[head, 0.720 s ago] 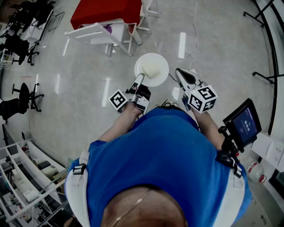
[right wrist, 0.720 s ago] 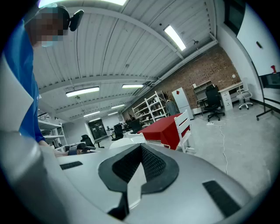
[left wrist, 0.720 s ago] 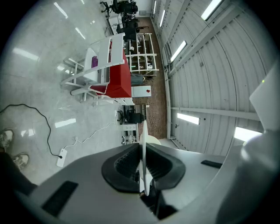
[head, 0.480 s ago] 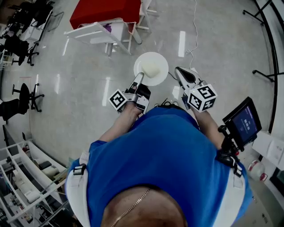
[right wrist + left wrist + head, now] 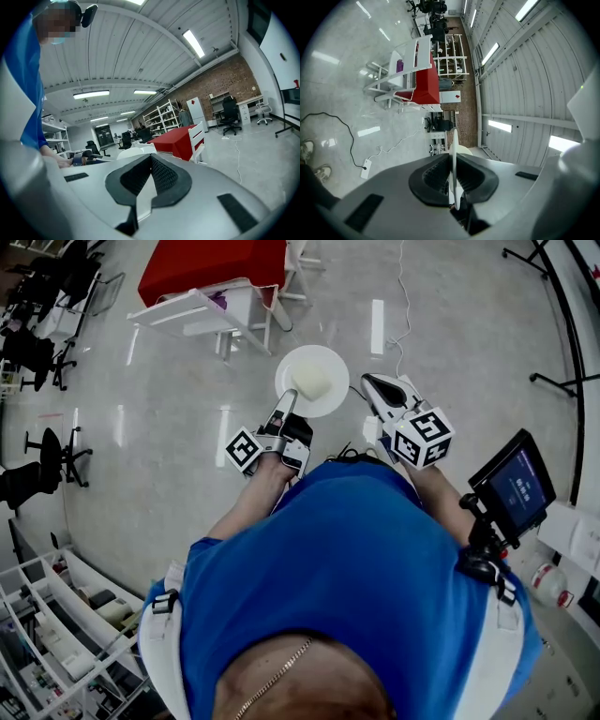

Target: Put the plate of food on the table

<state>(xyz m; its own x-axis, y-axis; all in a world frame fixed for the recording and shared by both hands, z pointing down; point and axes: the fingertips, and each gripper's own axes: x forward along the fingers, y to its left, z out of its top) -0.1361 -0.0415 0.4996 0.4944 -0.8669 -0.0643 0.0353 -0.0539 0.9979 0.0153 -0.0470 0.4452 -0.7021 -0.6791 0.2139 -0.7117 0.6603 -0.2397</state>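
The plate (image 5: pixel 334 365) lies before the left tongs (image 5: pixel 290 397), with the table (image 5: pixel 208 263) farther ahead.

Seen from above, a person wears a bright blue short-sleeved shirt (image 5: pixel 347 559) with a thin metal chain (image 5: pixel 277 679) at the neck. White harness straps (image 5: pixel 161 652) with black buckles run over both shoulders. The left gripper (image 5: pixel 288 396) and right gripper (image 5: pixel 368 381) have smooth grey shells that taper forward. Inside, they are lined with black ribbed pads (image 5: pixel 436 174). Each gripper carries a white cube (image 5: pixel 424 438) printed with black square markers. A small dark screen (image 5: pixel 517 487), glowing blue, sits on a black mount by the right shoulder. Pale shoes (image 5: pixel 321 172) cover the feet.
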